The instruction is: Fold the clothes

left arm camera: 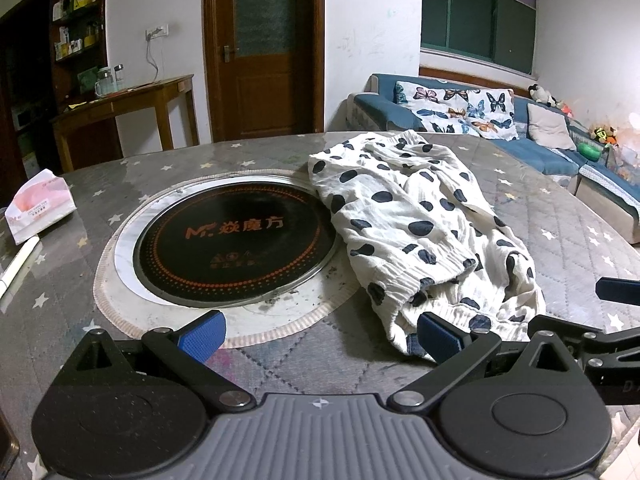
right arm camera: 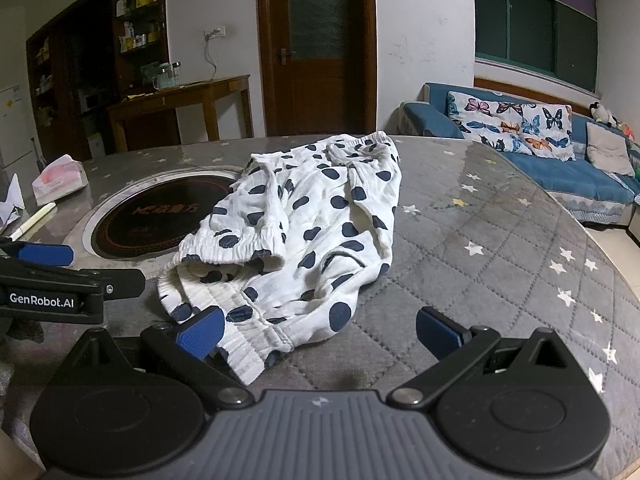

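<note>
White crinkled cotton garment with navy blobs — looks like small elastic-cuffed pants, can't be sure — lies crumpled on the grey quilted star-print table cover, its left edge overlapping the round black induction hob set into the table. Unfolded, task not started.

Handling guess: thin, light, very soft, no stiffness; will sag and bunch when lifted, crinkle weave should give decent friction on the pads. Best holds are probably the ribbed elastic hems at the near end, thicker and easier to pinch than flat cloth; pinch low against the table and pull out flat first.

Left gripper jaws wide apart, holding nothing; its right blue pad sits just at the garment's near hem, contact unclear. Right gripper also spread wide, empty; its left blue pad touches or overlaps the near ribbed hem.

Far left: pink-white tissue pack and white marker pen, well apart from the garment.
</note>
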